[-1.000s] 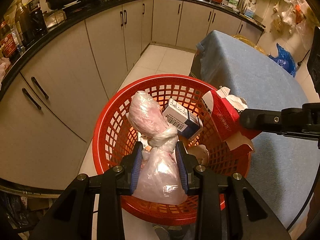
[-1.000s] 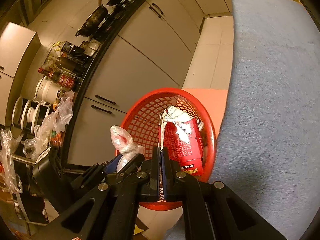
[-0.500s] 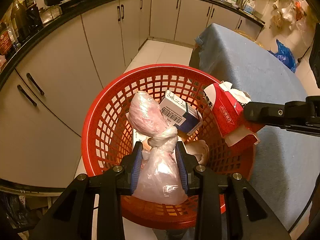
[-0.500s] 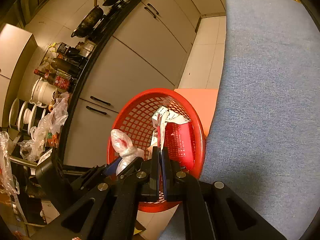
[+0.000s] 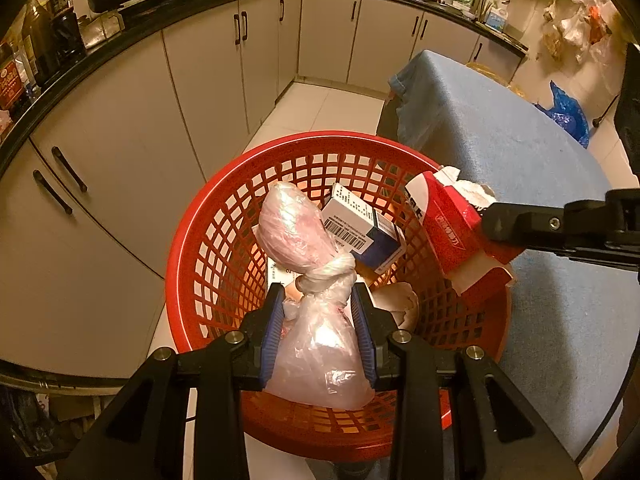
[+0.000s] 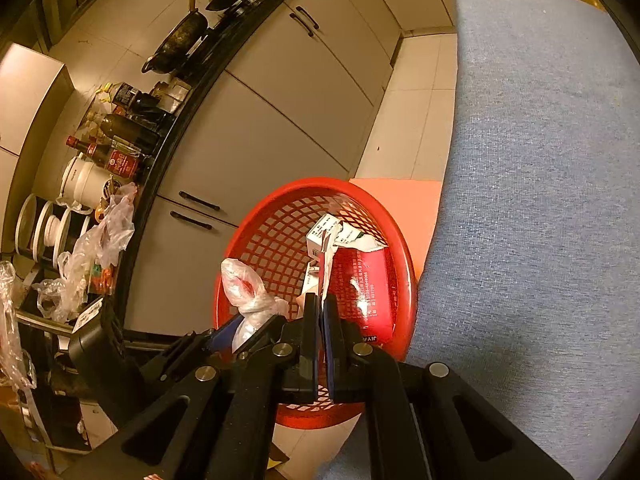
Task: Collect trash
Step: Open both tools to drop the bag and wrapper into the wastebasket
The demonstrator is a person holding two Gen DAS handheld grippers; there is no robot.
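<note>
- Left wrist view: the left gripper (image 5: 318,322) has its jaws clamped on a knotted clear plastic bag (image 5: 310,280), held over the red basket (image 5: 208,248).
- In the basket lie a blue-and-white box (image 5: 362,228) with a barcode and some crumpled paper (image 5: 402,304).
- Right wrist view: the right gripper (image 6: 321,312) has its jaws nearly together, pinching the torn flap of a red carton (image 6: 364,284) above the basket's rim.
- The basket stands on the floor beside the blue-covered surface (image 6: 532,184).
</note>
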